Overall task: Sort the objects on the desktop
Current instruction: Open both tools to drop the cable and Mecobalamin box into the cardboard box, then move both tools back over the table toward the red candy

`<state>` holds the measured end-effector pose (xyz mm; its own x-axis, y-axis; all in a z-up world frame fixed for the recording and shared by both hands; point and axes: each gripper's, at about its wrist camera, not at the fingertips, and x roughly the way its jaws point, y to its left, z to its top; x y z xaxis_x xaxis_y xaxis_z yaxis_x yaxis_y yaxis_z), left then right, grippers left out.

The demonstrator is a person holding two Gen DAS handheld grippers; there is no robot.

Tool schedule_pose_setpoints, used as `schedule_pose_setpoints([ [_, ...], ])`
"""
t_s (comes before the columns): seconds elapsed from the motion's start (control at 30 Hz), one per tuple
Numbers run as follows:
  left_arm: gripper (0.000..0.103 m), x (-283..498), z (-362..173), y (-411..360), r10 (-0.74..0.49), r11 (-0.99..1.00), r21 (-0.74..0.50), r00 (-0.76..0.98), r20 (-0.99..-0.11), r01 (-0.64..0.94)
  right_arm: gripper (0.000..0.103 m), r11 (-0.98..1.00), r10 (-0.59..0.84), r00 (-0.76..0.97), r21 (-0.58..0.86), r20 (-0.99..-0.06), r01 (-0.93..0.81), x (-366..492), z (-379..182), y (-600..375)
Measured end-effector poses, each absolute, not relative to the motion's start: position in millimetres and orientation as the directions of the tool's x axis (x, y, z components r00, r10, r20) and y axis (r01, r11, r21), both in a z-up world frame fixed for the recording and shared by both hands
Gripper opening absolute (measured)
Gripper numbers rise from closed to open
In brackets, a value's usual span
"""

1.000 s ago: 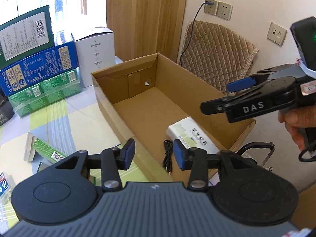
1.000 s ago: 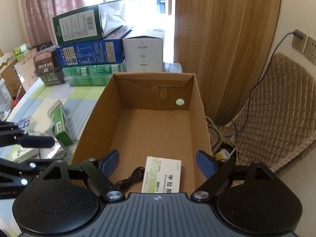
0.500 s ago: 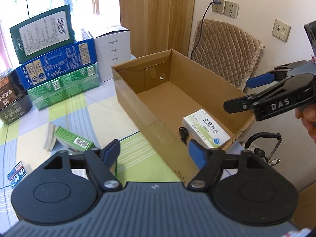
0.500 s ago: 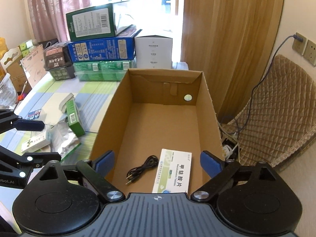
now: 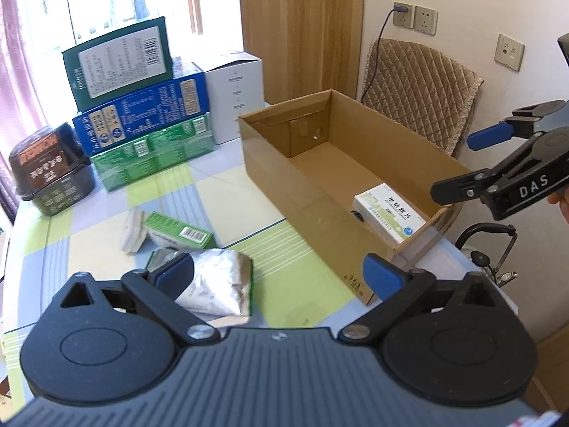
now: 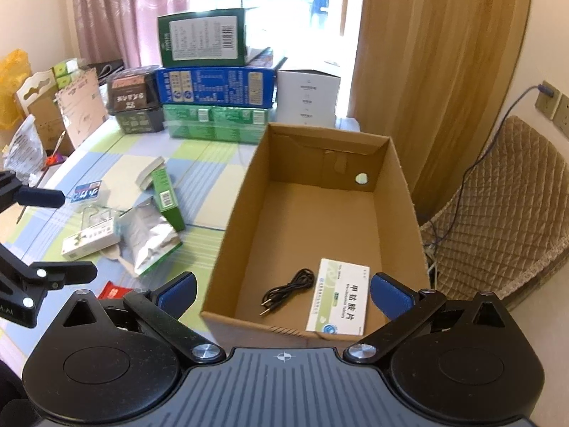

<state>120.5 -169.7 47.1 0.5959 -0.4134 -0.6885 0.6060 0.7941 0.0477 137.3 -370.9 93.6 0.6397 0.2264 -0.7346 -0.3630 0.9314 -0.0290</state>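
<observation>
An open cardboard box (image 6: 245,192) (image 5: 270,163) stands on the table's right side. Inside lie a white medicine box (image 6: 339,297) (image 5: 391,213) and a black cable (image 6: 288,290). On the table left of the box lie a silver foil pouch (image 6: 149,235) (image 5: 217,284), a green carton (image 6: 165,195) (image 5: 177,229), a white strip box (image 6: 90,240) and a small blue packet (image 6: 85,192). My left gripper (image 5: 281,274) is open and empty above the foil pouch. My right gripper (image 6: 282,291) is open and empty above the box's near end.
Stacked green, blue and white boxes (image 6: 217,85) and a dark container (image 6: 133,106) line the table's far edge. A quilted chair (image 6: 505,206) stands right of the box. A red packet (image 6: 113,290) lies near the table's front. Clutter (image 6: 42,114) fills the far left.
My left gripper has opened wide and pulled back left, away from the cardboard box, to above the foil pouch. My right gripper has drawn back slightly, still open.
</observation>
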Motion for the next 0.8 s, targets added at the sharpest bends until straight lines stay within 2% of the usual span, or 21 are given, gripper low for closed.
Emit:
schedule_pose_setpoints([
  [0.8,0.101,105.6,41.1,-82.0,-0.3,0.841,0.113,0.63,-0.716,0.529,0.101,0.885,0.318,0.62,-0.011,-0.717,-0.466,102.0,97.1,-322.4],
])
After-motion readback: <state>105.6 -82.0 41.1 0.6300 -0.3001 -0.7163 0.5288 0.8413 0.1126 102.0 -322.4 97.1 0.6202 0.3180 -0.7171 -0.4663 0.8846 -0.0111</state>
